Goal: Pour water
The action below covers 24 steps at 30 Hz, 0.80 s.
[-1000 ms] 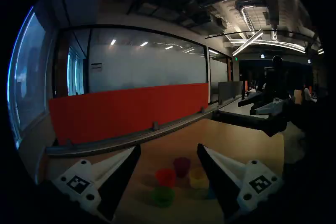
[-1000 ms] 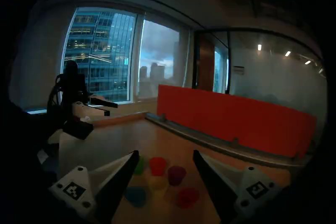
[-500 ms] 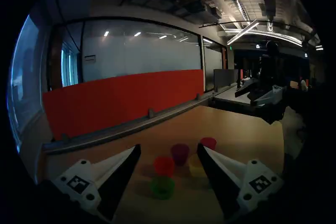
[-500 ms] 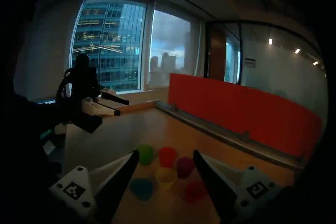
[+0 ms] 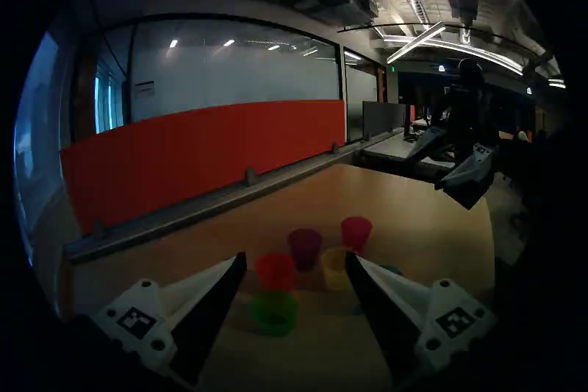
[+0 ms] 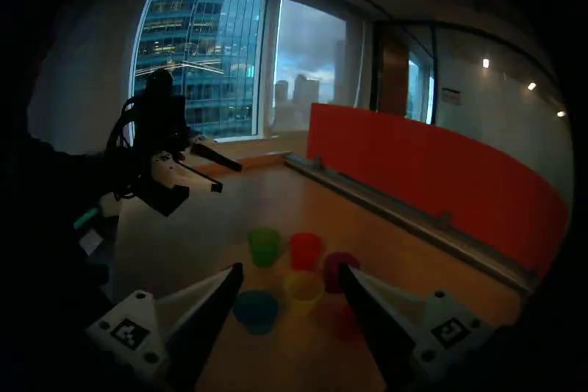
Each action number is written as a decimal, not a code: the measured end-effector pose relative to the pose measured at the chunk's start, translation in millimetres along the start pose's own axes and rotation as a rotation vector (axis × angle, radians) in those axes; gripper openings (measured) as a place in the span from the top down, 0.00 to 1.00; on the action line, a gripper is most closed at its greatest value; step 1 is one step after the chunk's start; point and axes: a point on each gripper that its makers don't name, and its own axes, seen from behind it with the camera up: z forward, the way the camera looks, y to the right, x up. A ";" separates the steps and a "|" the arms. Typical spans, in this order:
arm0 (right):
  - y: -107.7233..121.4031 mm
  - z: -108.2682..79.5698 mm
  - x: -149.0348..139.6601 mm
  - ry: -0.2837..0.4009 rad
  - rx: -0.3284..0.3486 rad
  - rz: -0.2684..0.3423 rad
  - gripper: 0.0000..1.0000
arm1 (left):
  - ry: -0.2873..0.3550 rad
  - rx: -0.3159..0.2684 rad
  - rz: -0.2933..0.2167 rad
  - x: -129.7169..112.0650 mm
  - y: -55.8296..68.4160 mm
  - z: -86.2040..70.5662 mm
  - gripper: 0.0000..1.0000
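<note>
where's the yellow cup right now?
The yellow cup sits low centre in the right gripper view, on the table, mid-cluster: blue cup to its left, purple cup to its right, red cup behind.

— How are we holding the left gripper (image 5: 294, 256)?
— Pointed forward and a little down, its jaws spread wide, nothing between them.
— And the right gripper (image 6: 289, 267)?
— The same: jaws parted, gripping nothing. In the left gripper view we see it off to the right, held high, fingers (image 5: 464, 173) tilted downward. In the right gripper view our left one sits off left, raised too.
</note>
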 end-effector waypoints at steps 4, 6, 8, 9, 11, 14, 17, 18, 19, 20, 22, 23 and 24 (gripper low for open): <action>-3.2 8.2 -15.2 -0.020 0.013 0.004 0.00 | -0.023 -0.005 -0.008 -14.5 -1.0 5.7 0.00; -4.5 12.6 -22.8 -0.031 0.019 0.008 0.00 | -0.035 -0.007 -0.014 -21.9 -1.7 8.6 0.00; -5.7 16.3 -29.4 -0.042 0.024 0.007 0.00 | -0.044 -0.010 -0.019 -28.1 -2.1 10.9 0.00; -6.4 18.3 -32.8 -0.048 0.026 0.007 0.00 | -0.049 -0.011 -0.021 -31.4 -2.2 12.2 0.00; -7.3 21.6 -38.1 -0.056 0.027 0.004 0.00 | -0.055 -0.017 -0.025 -37.0 -1.7 14.2 0.00; -8.9 26.0 -44.4 -0.064 0.031 -0.002 0.00 | -0.067 -0.023 -0.027 -45.9 -0.5 17.2 0.00; -11.1 29.7 -50.8 -0.074 0.036 -0.006 0.00 | -0.082 -0.027 -0.029 -55.0 0.3 20.1 0.00; -12.0 31.0 -53.2 -0.079 0.037 -0.008 0.00 | -0.087 -0.028 -0.029 -58.3 0.3 21.2 0.00; -12.7 32.0 -55.3 -0.083 0.039 -0.011 0.00 | -0.092 -0.028 -0.029 -61.1 -0.1 22.2 0.00; -13.3 32.9 -57.4 -0.087 0.040 -0.014 0.00 | -0.097 -0.028 -0.029 -63.9 -0.5 23.2 0.00; -15.0 35.2 -61.6 -0.095 0.043 -0.020 0.00 | -0.108 -0.029 -0.028 -69.7 -1.2 25.3 0.00; -15.9 36.2 -63.5 -0.098 0.045 -0.023 0.00 | -0.114 -0.029 -0.028 -72.4 -1.4 26.4 0.00; -16.9 37.5 -65.6 -0.102 0.047 -0.025 0.00 | -0.120 -0.030 -0.027 -75.3 -1.7 27.5 0.00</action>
